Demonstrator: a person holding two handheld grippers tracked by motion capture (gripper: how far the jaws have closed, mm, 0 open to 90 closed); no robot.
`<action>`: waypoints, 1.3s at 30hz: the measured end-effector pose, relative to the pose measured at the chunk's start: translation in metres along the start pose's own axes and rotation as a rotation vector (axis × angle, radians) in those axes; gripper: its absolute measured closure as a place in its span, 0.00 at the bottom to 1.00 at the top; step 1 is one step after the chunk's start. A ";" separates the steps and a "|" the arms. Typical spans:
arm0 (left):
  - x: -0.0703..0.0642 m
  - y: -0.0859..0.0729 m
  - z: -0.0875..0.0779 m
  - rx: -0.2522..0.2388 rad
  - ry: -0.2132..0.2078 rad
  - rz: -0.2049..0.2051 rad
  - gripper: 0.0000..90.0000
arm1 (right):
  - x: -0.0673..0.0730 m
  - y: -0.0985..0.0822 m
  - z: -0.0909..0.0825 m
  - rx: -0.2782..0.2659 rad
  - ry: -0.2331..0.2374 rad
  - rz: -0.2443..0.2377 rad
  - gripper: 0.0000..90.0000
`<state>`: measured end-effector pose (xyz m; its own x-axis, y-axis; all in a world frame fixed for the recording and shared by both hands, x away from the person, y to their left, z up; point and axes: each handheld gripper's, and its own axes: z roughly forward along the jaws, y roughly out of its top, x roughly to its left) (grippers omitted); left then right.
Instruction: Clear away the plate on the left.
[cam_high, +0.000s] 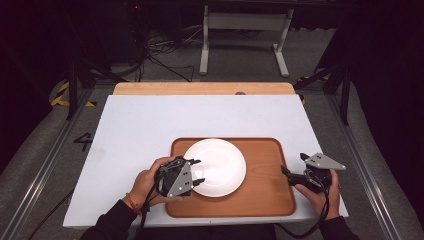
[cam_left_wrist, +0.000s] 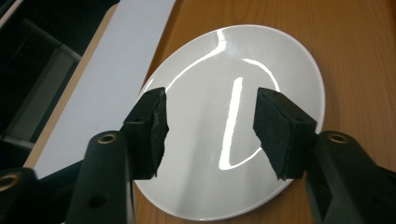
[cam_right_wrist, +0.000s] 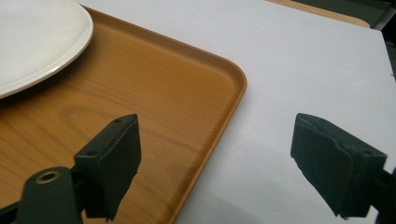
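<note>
Dark room; grey floor with loose cables and the white legs of a frame (cam_high: 245, 37) at the back. White desk (cam_high: 150, 125) in the middle, with a wooden strip (cam_high: 200, 88) along its far edge.

Left side: the person's left hand (cam_high: 147, 184) holds the left tongs (cam_high: 197, 171) at the left end of a wooden tray (cam_high: 265, 170). The jaws stand apart, over the left rim of a white plate (cam_high: 220, 165). In the left gripper view the two black pads (cam_left_wrist: 152, 130) frame the glossy plate (cam_left_wrist: 224, 116) with clear space between them; neither pad presses on the rim and nothing is gripped. The plate lies flat on the tray (cam_left_wrist: 355, 46), in its left half, and the white desk (cam_left_wrist: 116, 60) runs along the tray's far side in that view.

Middle: the tray's right half is bare wood.

Right side: the right hand (cam_high: 320, 195) holds the right tongs (cam_high: 287, 172) at the tray's right edge. In the right gripper view the jaws are wide apart and hold nothing; one pad (cam_right_wrist: 114, 158) hangs over the tray (cam_right_wrist: 154, 93), the other over the white desk (cam_right_wrist: 303, 60), the raised rim between them. The plate (cam_right_wrist: 37, 37) shows at that view's upper left, well apart from these tongs.
</note>
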<state>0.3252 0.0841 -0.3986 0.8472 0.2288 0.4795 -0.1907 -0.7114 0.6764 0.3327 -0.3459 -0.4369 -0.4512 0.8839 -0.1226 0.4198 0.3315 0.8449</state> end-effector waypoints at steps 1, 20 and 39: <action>0.000 0.000 0.000 0.000 0.000 0.000 0.44 | 0.000 0.000 0.000 0.000 0.000 0.000 0.18; 0.027 -0.027 -0.016 0.038 0.065 -0.160 0.20 | 0.001 0.000 0.000 0.003 -0.002 -0.002 0.18; 0.043 -0.073 -0.042 0.079 0.139 -0.299 0.13 | 0.002 0.000 0.000 0.007 0.002 -0.005 0.18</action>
<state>0.3550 0.1739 -0.4036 0.7829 0.5200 0.3415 0.0999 -0.6469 0.7560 0.3321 -0.3440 -0.4375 -0.4550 0.8815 -0.1258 0.4234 0.3384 0.8404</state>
